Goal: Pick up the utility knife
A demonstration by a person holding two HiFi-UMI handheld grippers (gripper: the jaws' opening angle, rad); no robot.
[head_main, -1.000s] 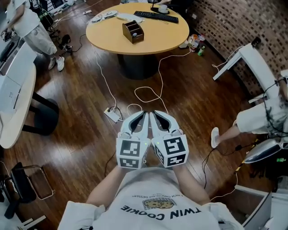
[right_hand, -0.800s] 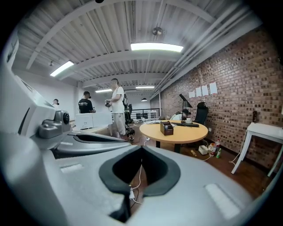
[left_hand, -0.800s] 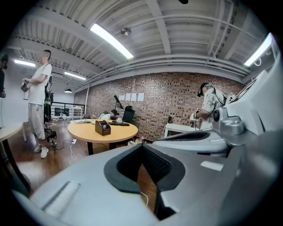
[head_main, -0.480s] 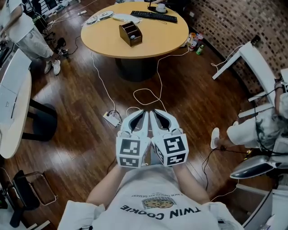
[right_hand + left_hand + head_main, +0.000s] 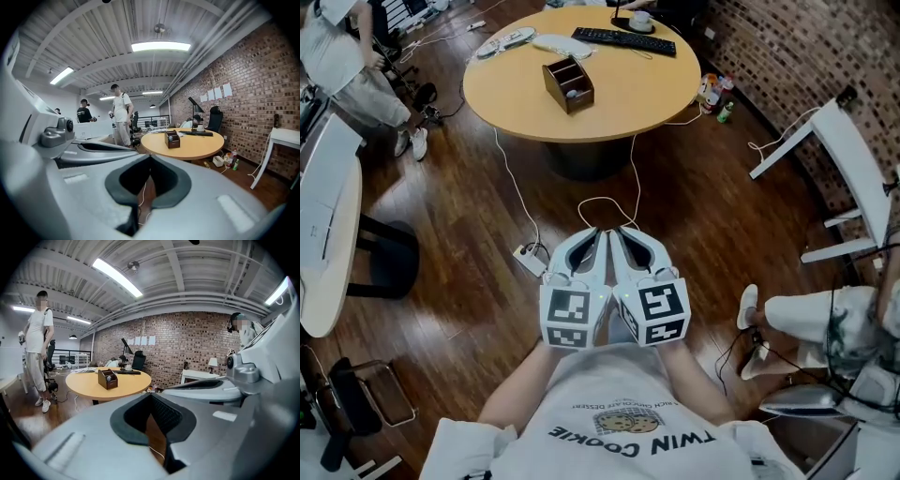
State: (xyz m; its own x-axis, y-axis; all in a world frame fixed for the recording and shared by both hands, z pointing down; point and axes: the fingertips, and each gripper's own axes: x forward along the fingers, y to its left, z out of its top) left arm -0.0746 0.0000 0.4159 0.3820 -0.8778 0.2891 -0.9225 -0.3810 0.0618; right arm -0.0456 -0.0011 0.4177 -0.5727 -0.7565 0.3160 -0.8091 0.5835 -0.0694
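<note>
The left gripper [image 5: 596, 234] and right gripper [image 5: 619, 234] sit side by side, jaws closed on nothing. Well ahead stands the round table [image 5: 628, 98] with a wooden organiser [image 5: 568, 84]; the utility knife can't be made out. Likely the approach step: next, reach the table, find the knife, open a jaw.

In the lower part of the head view, the person wears a white T-shirt [image 5: 628, 441] with short sleeves, dark letters and a cookie drawing. The left gripper [image 5: 598, 232] and right gripper [image 5: 619, 232] are light grey shells with black pads [image 5: 165, 416]. Each bears a white cube [image 5: 575, 319] with black square markers.
</note>
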